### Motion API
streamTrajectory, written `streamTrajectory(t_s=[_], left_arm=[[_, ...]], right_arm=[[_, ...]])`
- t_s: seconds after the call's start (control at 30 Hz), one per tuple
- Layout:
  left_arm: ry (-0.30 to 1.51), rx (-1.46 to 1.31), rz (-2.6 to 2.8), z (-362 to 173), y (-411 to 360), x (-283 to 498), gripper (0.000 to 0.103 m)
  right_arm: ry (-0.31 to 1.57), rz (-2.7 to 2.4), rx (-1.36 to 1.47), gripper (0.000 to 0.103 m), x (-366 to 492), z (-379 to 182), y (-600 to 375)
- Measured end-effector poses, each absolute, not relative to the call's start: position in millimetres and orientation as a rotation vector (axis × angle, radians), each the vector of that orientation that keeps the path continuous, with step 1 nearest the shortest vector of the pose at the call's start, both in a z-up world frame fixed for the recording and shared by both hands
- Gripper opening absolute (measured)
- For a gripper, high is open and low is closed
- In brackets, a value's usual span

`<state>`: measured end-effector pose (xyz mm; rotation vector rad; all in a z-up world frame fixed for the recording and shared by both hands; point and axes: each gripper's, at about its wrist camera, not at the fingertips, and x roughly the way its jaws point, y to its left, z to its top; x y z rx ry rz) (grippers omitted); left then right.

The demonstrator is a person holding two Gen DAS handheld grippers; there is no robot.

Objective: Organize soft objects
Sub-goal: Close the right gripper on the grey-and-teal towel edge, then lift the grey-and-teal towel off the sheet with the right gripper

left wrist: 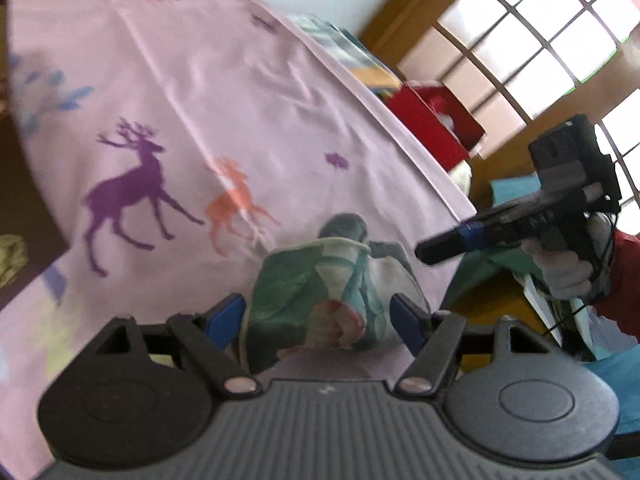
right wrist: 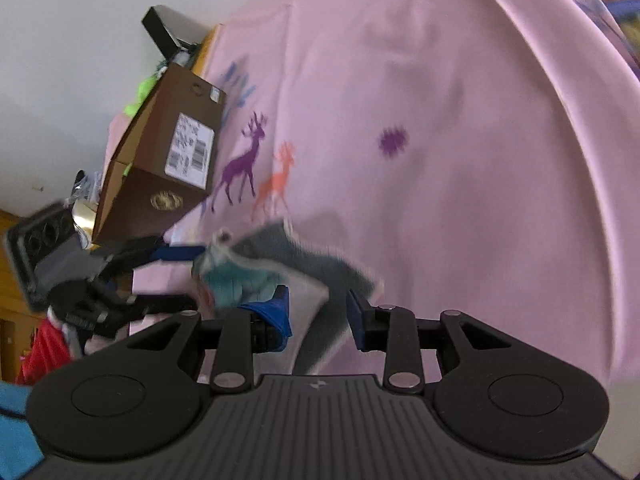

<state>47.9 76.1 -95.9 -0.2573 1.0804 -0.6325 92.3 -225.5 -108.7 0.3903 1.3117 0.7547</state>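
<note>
A crumpled soft cloth, green, white and grey with a pink patch, lies on the pink deer-print sheet. My left gripper is open with its blue fingers on either side of the cloth. In the right wrist view the same cloth lies just ahead of my right gripper, which is open with the cloth's grey-white corner between its fingers. The left gripper shows there at the cloth's left. The right gripper shows in the left wrist view, to the right of the cloth.
A brown cardboard box with a white label stands at the sheet's far edge. A red box and coloured items lie beyond the sheet's other edge. A latticed window is behind. A black case sits at left.
</note>
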Motion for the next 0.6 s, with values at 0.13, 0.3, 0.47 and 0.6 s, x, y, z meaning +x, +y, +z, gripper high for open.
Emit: streamTrajectory(t_s=[0.13, 0.3, 0.47, 0.6], left_arm=[[1.141, -0.271, -0.731, -113.6, 73.2, 63.5, 0.073], [1.175, -0.266, -0.784, -121.4, 70.9, 76.2, 0.072], [1.165, -0.287, -0.756, -123.1, 68.3, 76.7, 0.060], [1.158, -0.321, -0.756, -122.0, 67.3, 74.4, 0.034]], right_arm=[[1.320, 0.703, 0.419, 0.015, 64.4, -114.7, -220.3], [1.287, 0.608, 0.507, 0.016, 49.6, -125.9, -206.8], [1.219, 0.540, 0.597, 0.016, 48.0, -128.4, -199.9], [1.194, 0.528, 0.602, 0.011, 49.6, -128.3, -188.8]])
